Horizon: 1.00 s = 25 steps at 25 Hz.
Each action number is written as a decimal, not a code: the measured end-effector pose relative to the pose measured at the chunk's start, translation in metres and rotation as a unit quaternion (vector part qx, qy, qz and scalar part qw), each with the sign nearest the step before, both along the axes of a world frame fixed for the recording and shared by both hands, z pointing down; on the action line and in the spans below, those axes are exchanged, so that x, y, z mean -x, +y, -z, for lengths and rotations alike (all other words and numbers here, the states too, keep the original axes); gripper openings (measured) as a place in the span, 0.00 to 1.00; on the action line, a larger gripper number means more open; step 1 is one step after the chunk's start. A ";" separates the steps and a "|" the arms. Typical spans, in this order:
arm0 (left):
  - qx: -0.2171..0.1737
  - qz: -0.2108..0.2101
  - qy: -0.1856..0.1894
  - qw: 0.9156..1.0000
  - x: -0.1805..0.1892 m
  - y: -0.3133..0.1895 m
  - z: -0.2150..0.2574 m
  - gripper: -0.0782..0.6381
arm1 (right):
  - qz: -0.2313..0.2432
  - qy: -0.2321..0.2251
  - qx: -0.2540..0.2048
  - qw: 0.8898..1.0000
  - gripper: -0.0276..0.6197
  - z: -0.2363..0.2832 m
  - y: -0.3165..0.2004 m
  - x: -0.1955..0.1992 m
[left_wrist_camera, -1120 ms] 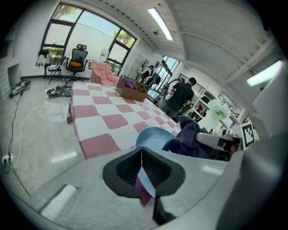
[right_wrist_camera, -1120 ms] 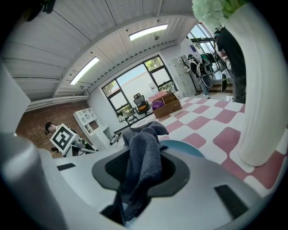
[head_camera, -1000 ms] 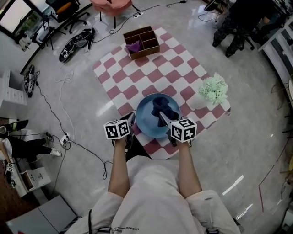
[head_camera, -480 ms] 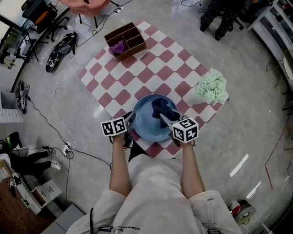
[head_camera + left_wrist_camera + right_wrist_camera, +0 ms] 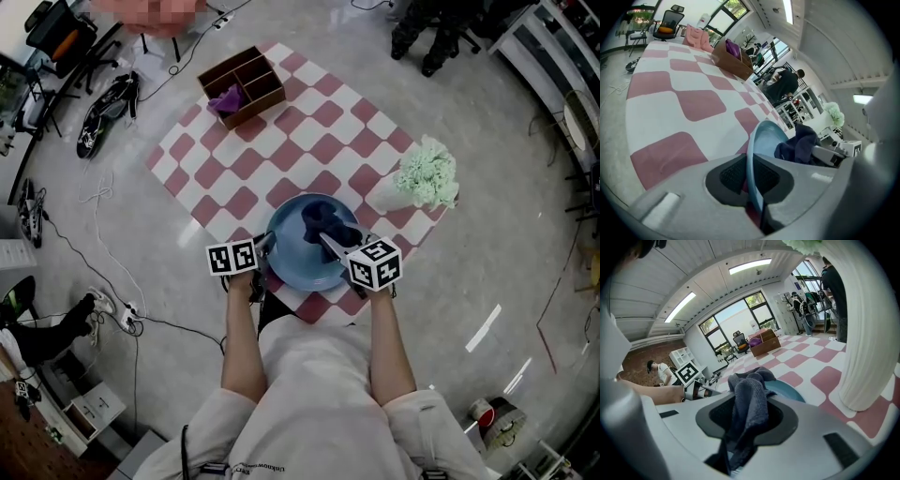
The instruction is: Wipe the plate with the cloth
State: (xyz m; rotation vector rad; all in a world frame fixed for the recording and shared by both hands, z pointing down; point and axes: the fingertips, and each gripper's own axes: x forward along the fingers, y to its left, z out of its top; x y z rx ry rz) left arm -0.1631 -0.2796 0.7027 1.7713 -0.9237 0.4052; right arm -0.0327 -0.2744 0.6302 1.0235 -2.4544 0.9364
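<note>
plate [image 5: 298, 251] | blue, left rim clamped between left tongs [image 5: 751, 177] | cloth [image 5: 324, 221] | dark, pinched in right tongs [image 5: 744, 425], bunched inside plate, apart from left tongs

Parts of the plate [image 5: 292, 251]'s near rim hide behind the left hand-held gripper [image 5: 264, 247] and right hand-held gripper [image 5: 330, 246]. The cloth [image 5: 747, 399]'s lower end vanishes between the latter's jaws. The box [image 5: 242, 86]'s purple contents are too small to identify.

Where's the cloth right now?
Head view, centre: the dark blue cloth sits over the blue plate, clamped in the right hand-held gripper, at the checkered mat's near edge.
</note>
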 end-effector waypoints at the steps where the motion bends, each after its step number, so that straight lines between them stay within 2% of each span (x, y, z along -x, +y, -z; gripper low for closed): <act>1: -0.001 -0.002 0.005 1.000 -0.003 0.002 0.002 0.15 | 0.006 0.001 -0.002 1.000 0.23 0.002 0.000 0.001; 4: -0.005 0.004 0.015 1.000 -0.007 0.009 0.009 0.15 | 0.020 0.005 -0.015 1.000 0.23 0.014 -0.001 0.007; 6: -0.018 0.006 0.006 1.000 -0.003 0.012 0.017 0.15 | 0.032 0.016 -0.028 0.999 0.23 0.022 0.000 0.014; 10: -0.070 0.012 -0.033 0.997 0.005 0.012 0.046 0.15 | 0.057 0.050 -0.058 0.995 0.23 0.040 -0.005 0.033; 14: -0.122 0.049 -0.062 0.989 0.018 0.001 0.084 0.15 | 0.092 0.057 -0.071 0.992 0.23 0.060 -0.018 0.074; 16: -0.147 0.071 -0.059 0.985 0.021 -0.003 0.104 0.15 | 0.069 0.057 -0.078 0.993 0.23 0.069 -0.022 0.083; 18: -0.167 0.085 -0.048 0.981 0.019 -0.004 0.121 0.15 | 0.042 0.077 -0.102 0.991 0.23 0.078 -0.022 0.083; 21: -0.190 0.086 -0.033 0.977 0.014 -0.001 0.140 0.15 | 0.053 0.124 -0.158 0.978 0.23 0.087 -0.010 0.088; 23: -0.199 0.075 -0.015 0.977 0.006 0.004 0.147 0.15 | 0.073 0.157 -0.192 0.966 0.23 0.088 -0.001 0.094; 25: -0.199 0.063 -0.013 0.978 -0.003 0.010 0.146 0.15 | 0.086 0.193 -0.216 0.953 0.23 0.084 0.006 0.095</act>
